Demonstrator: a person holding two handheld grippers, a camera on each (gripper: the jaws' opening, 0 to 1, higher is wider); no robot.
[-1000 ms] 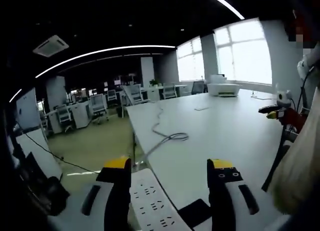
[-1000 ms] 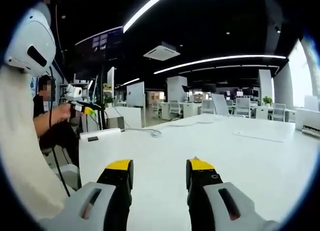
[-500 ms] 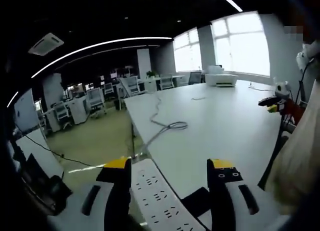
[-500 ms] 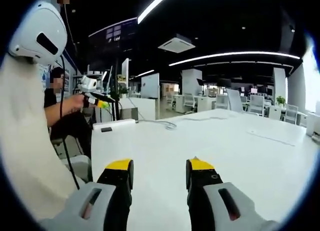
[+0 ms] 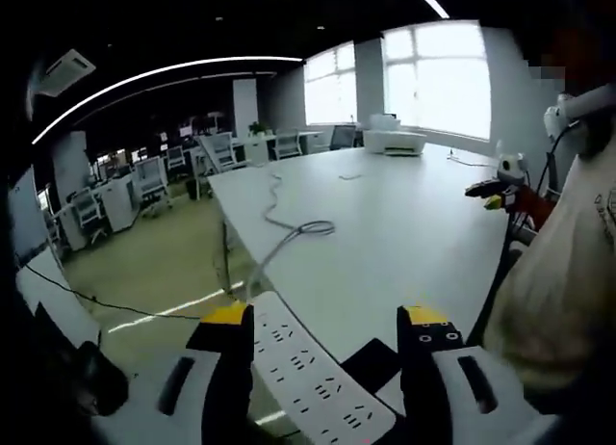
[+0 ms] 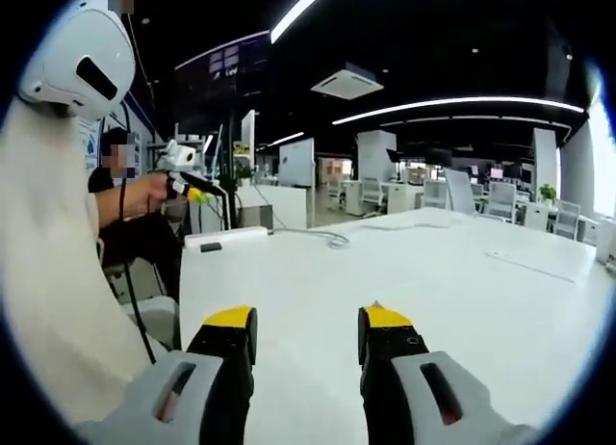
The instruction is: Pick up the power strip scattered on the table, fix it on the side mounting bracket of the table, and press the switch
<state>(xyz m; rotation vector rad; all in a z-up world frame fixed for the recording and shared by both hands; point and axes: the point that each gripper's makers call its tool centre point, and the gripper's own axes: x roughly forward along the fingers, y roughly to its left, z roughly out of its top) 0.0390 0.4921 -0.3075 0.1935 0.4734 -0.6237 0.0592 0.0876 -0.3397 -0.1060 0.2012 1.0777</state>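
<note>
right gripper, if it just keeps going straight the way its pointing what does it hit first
Probably nothing soon: the right gripper points with open jaws low over bare white table. The power strip and its cable lie left of that line, near the far edge. Depth is hard to judge.

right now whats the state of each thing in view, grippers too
left gripper: open, white multi-socket power strip between its jaws
white multi-socket power strip: flat at the table edge, not gripped
grey power cable: loosely looped on the white table
right gripper: open, nothing between its jaws
black bracket piece: on the table beside the strip
</note>
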